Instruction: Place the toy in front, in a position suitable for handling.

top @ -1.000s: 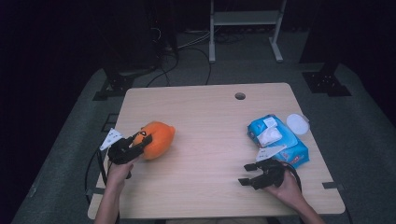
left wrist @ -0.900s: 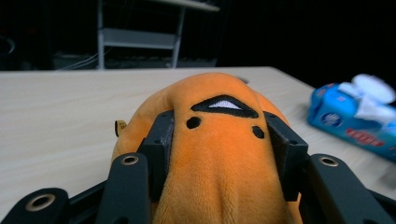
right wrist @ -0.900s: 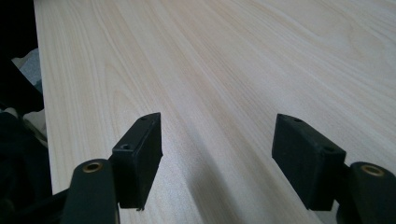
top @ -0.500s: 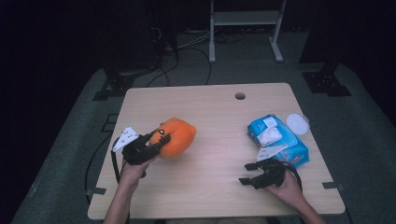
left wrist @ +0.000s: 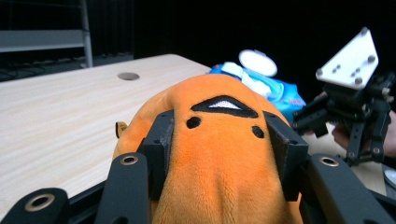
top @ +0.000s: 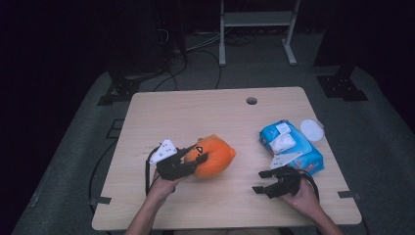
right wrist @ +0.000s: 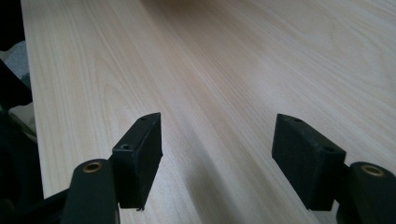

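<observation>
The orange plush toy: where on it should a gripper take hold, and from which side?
Across its soft, rounded body, coming in from the end nearest the person. The left gripper shows this: its pads press either side of the orange plush toy, and the pile gives under them. The stuffed body probably compresses enough for a firm hold. The right gripper rests open over the table.

The plush (top: 214, 155) in my left gripper (top: 195, 160) is bright orange, soft and rounded, with a short fuzzy nap. It sits on the table (top: 195, 112), left of the middle and toward my edge. My jaws press into its two flanks, denting the fabric. From the left gripper view its top faces me: a black stitched triangle with a white centre, and two small black dots below it.
</observation>
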Demonstrator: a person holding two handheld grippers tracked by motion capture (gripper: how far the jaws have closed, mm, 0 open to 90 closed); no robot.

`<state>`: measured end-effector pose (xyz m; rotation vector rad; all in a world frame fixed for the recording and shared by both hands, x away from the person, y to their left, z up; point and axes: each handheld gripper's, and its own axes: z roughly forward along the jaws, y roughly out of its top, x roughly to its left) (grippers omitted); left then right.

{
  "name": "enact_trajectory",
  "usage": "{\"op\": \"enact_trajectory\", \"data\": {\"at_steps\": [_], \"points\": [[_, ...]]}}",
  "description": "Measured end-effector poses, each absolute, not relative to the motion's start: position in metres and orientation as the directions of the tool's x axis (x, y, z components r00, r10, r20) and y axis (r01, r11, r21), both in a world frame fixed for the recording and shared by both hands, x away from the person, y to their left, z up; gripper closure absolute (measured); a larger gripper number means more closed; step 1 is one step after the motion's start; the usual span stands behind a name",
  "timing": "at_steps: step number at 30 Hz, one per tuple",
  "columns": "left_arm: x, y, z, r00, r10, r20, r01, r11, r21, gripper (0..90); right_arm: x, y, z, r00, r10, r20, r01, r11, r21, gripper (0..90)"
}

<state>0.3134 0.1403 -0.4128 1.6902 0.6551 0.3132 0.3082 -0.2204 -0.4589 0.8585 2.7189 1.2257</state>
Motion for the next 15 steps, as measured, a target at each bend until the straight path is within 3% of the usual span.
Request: {"op": "enact_trajectory", "data": {"at_steps": [15], "points": [[0.303,0.102,-0.433,0.891,0.445,-0.091,0.196,-0.196,0.961,50.9,0.311,-0.237,-0.457,-0.824,0.542,0.166,0.488,0.53,0.693,32.8]]}}
